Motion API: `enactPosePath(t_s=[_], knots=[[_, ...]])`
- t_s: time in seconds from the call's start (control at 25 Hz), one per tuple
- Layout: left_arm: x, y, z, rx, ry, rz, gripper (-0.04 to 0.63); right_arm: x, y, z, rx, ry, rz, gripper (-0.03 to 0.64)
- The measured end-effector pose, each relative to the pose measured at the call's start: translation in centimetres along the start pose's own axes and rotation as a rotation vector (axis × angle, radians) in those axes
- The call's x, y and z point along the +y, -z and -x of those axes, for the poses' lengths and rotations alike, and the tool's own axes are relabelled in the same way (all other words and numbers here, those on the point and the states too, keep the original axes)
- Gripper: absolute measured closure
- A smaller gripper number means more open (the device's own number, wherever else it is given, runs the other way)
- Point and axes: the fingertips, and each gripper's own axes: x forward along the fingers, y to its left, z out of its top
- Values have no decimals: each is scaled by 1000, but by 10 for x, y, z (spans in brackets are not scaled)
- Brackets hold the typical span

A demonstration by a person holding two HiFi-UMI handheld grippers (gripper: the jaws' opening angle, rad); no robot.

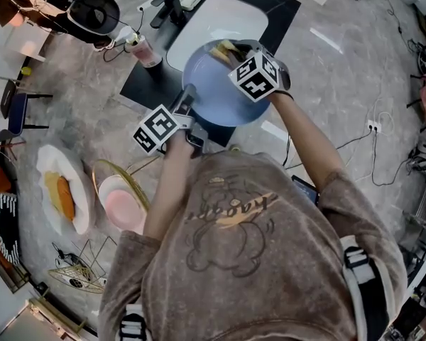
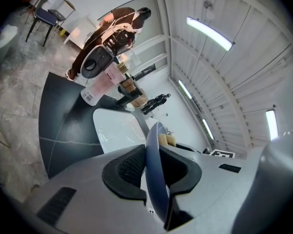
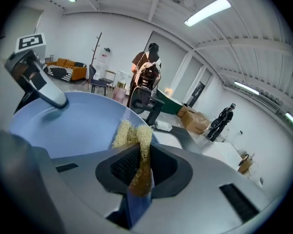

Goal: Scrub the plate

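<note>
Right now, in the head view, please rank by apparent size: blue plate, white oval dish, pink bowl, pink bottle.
1. blue plate (held nearer the camera, so real lead unsure)
2. white oval dish
3. pink bowl
4. pink bottle

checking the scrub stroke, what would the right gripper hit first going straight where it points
Probably the blue plate, near its rim: the right gripper, shut on the scrub pad, aims there. Depth is unclear; it could skim past toward the sink.

Big white hall set up as kitchen, white sink with black faucet upper centre, ceiling strip lights, cardboard boxes at right
</note>
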Motion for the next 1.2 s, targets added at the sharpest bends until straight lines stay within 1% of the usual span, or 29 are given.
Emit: enactPosePath(t_s=[0.12,0.44,0.6,0.8,0.92,1.0,1.2], knots=[[3,-3,1,-13,-13,-4,525,-5,9,0,24,3,28,565],[9,-14,5,-56,-46,-46,523,1,38,6,86,-54,53,563],[15,-17,5,-73,-69,-45,525,11,46,9,106,-96,55,563],[24,-18,7,-94,-96,-24,524,30,58,19,121,-153,33,564],[28,-20,9,-104,-107,-20,523,47,65,26,127,-192,-6,565],[30,-23,10,-113,-116,-21,523,59,68,29,128,-219,-40,565],[36,-30,13,-140,-141,-27,523,86,66,36,125,-287,-71,565]])
